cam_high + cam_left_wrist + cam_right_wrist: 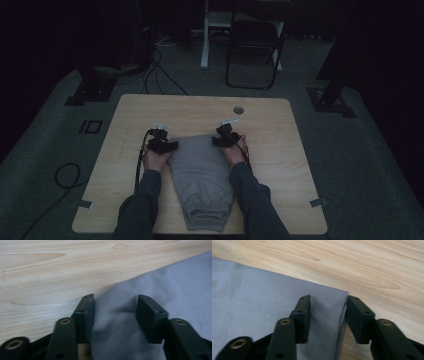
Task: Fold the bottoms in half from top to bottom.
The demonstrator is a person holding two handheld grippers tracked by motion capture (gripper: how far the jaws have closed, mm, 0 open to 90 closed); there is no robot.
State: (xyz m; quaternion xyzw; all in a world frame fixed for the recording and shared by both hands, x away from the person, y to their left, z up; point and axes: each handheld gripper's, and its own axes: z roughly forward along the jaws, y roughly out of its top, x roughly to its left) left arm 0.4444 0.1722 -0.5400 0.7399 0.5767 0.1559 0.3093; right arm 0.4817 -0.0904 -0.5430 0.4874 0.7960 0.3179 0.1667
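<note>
A: The grey garment (202,175) is cut off where?
B: Its lower end leaves the high view's bottom edge. Dim light blurs each tool there, so the jaw gaps are unreadable.

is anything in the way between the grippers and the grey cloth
Nothing visible. The left gripper straddles one far corner of the grey cloth and the right gripper the other, jaws open, cloth already between them on the table.

Dark long sleeves (142,200); each black tool (161,142) has brass-ringed screw holes and a trailing black cable (138,165).
</note>
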